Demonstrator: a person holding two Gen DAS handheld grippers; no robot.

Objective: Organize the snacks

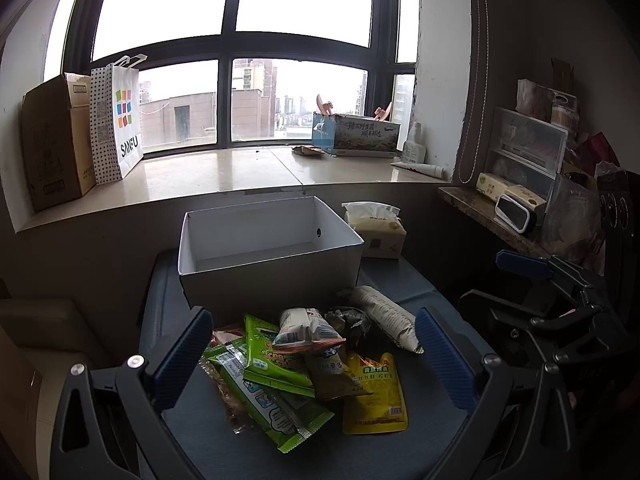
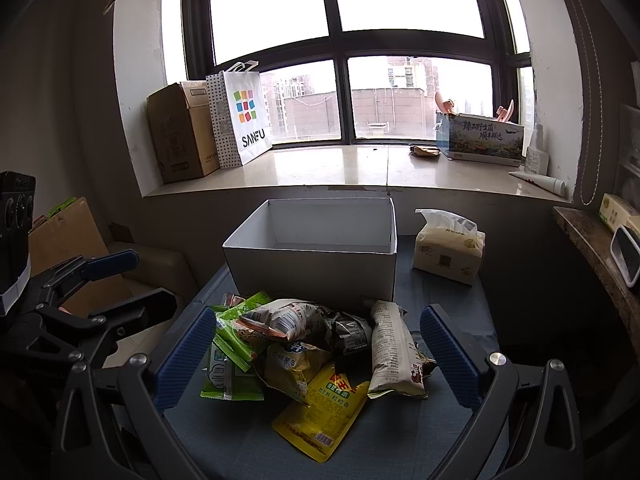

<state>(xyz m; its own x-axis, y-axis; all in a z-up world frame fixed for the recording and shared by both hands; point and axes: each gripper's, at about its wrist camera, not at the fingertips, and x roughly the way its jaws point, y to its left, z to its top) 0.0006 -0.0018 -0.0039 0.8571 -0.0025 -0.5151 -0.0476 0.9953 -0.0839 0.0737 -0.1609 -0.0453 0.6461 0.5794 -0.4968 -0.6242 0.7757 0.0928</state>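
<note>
Two wide jaws over snack pile before white box

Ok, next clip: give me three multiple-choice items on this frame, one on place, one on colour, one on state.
1. Where is the tissue pack?
A. inside the white box
B. right of the white box
C. on the windowsill

2. What colour is the pouch nearest the camera?
A. yellow
B. red
C. blue

3. How is the white box?
A. lidded
B. tipped over
C. open and empty

Answers: 1 B, it stands on the table beside the box. 2 A, its front is yellow. 3 C, bare walls and floor show.
</note>
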